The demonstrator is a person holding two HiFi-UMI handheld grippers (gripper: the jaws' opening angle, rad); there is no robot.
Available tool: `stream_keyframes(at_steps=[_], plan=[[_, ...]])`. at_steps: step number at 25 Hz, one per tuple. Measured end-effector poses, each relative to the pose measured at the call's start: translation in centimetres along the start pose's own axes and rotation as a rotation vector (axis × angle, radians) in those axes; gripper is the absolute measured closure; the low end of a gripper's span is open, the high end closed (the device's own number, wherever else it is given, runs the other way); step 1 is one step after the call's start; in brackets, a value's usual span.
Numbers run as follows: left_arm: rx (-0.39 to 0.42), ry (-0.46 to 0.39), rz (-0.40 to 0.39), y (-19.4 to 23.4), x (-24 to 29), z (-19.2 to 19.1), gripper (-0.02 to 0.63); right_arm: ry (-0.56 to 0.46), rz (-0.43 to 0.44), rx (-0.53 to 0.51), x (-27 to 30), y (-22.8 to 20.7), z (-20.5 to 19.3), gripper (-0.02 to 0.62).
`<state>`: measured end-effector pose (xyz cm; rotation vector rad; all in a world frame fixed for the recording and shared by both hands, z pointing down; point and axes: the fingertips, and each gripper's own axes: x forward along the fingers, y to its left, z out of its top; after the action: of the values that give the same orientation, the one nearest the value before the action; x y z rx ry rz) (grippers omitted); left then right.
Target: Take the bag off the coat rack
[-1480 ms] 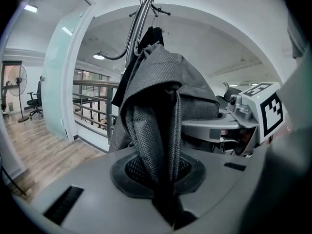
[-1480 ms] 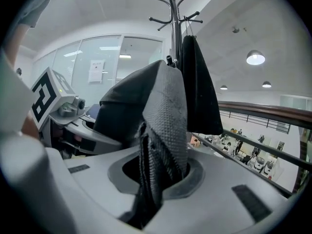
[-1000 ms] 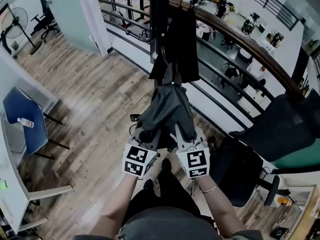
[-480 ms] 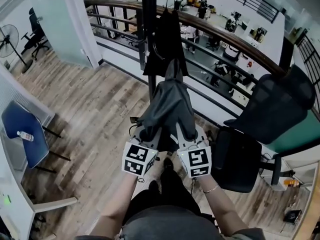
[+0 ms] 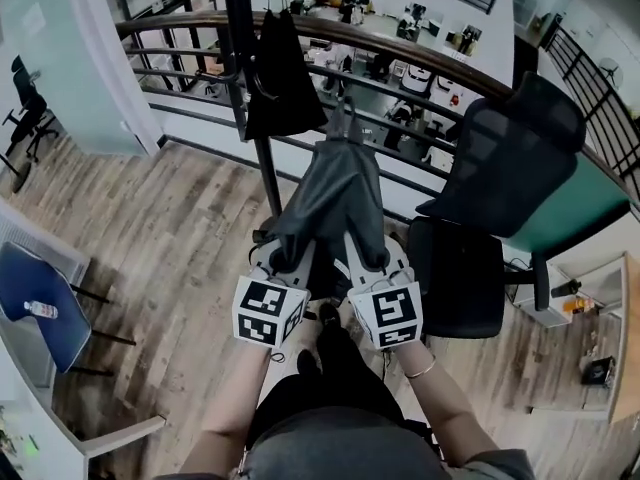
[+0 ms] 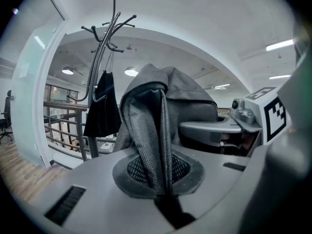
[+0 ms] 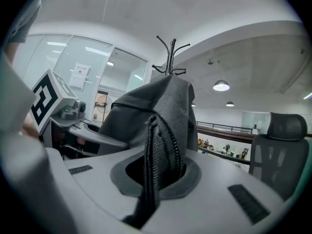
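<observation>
Grey fabric bag (image 5: 335, 193): one, held in mid-air just right of the coat rack (image 5: 264, 173), apart from its hooks, on the near side of the wooden railing (image 5: 430, 51).
Left gripper (image 6: 163, 191): jaws closed on a fold of the bag's near left part.
Right gripper (image 7: 148, 199): jaws clamped on its near right part.
Black tote bag (image 5: 280, 78): hung on the rack.
Black office chair (image 5: 500, 168): stood right of the grey bag.
</observation>
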<state>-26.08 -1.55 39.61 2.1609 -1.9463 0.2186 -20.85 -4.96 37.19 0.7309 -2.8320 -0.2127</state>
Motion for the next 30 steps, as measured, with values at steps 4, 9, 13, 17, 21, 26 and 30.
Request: stream_keyframes(at_steps=[4,9,13,17,21,26,30], plan=[[0.024,-0.003,-0.064,-2.8,0.6,0.8,0.568,0.008,-0.074,0.002,-2.7,-1.8,-0.2,0.584],[0.055,-0.022,-0.157,-6.3,1.7,2.6,0.568,0.015,-0.160,0.003,-5.9,-4.3,0.6,0.584],[0.077,-0.047,-0.231,-9.5,2.8,4.5,0.568,0.032,-0.241,-0.005,-8.9,-7.0,1.0,0.584],[0.107,-0.067,-0.311,-13.5,4.3,6.0,0.569,0.022,-0.321,-0.003,-12.3,-9.8,1.3,0.584],[0.125,-0.078,-0.386,-17.7,5.7,7.0,0.568,0.034,-0.387,0.000,-15.9,-12.4,1.1,0.584],[0.128,-0.078,-0.457,-23.2,8.0,7.9,0.569,0.046,-0.445,-0.009,-20.2,-16.5,0.5,0.584],[0.132,-0.069,-0.511,-27.8,9.9,8.2,0.569,0.054,-0.484,0.016,-23.7,-19.8,-0.8,0.584]])
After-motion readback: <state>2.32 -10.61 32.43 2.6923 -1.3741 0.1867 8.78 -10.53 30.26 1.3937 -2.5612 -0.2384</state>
